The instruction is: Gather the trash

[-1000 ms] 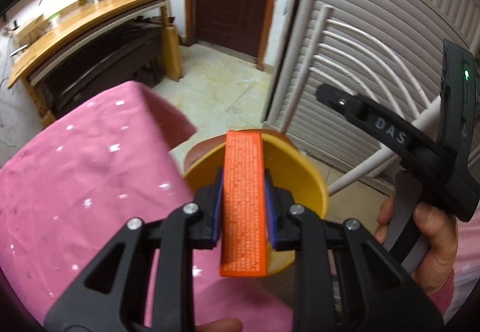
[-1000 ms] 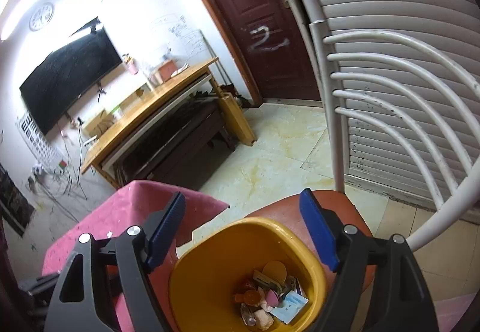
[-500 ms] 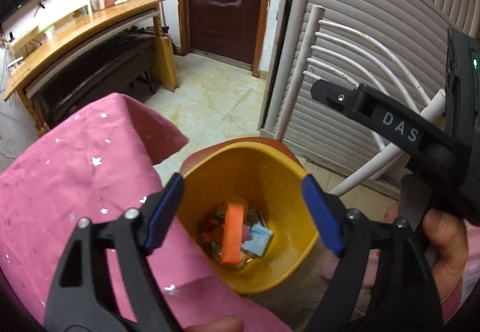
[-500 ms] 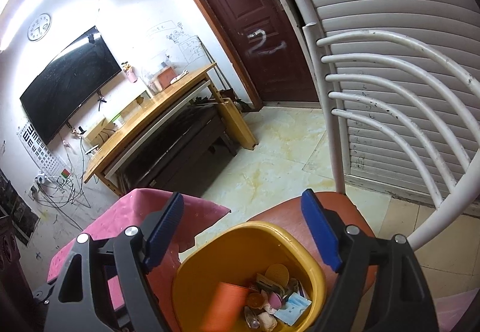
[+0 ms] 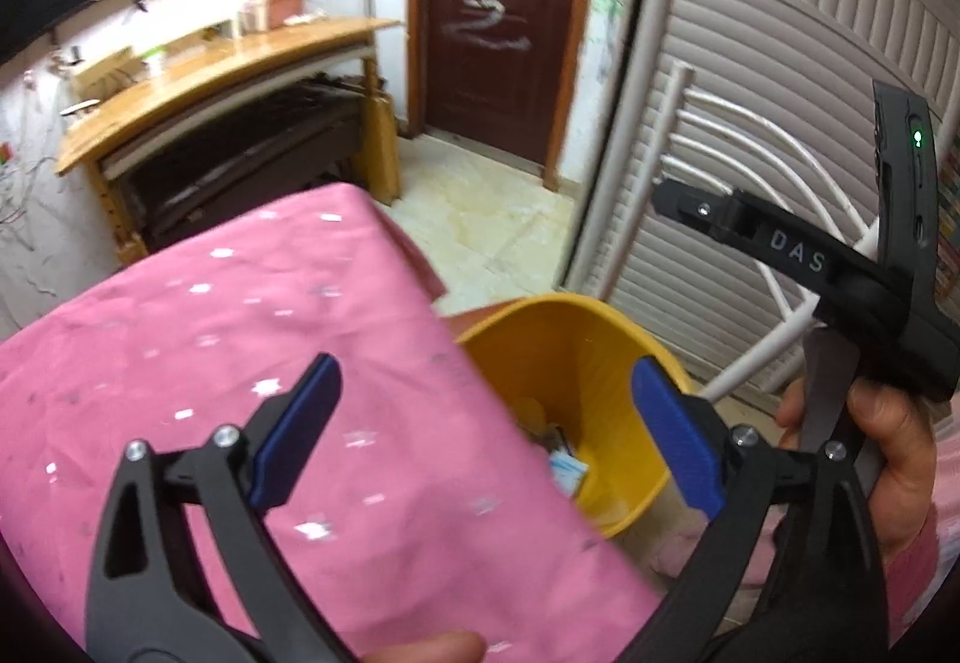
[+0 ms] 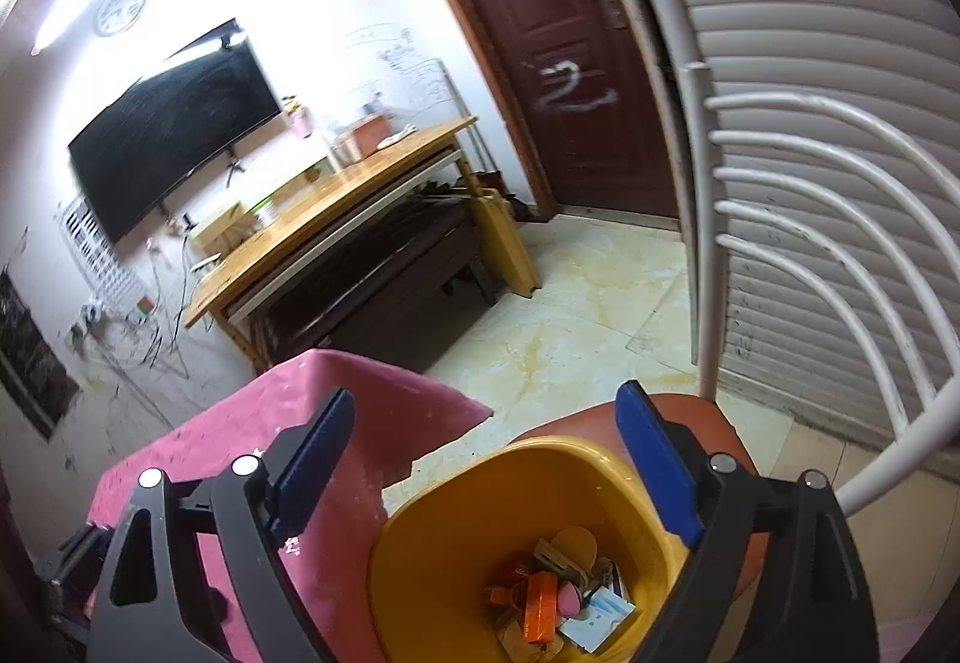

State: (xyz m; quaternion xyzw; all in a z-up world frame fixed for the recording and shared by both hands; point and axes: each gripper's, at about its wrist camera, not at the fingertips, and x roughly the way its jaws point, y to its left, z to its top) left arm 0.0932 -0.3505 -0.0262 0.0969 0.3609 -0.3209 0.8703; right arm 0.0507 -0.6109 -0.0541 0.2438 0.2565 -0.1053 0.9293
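Now orange block [image 6: 540, 606] inside yellow bin [image 6: 456, 531]

yellow bin [image 6: 456, 555], orange block [image 6: 540, 606], pink star-speckled cloth [image 5: 240, 339]

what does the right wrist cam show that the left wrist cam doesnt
Only the right wrist view: the orange block lying on the trash inside the bin, plus a wall clock.

Only the left wrist view: the right hand gripping its handle.

Both: the yellow bin, the pink tablecloth, the brown door, and opening, empty jaws.
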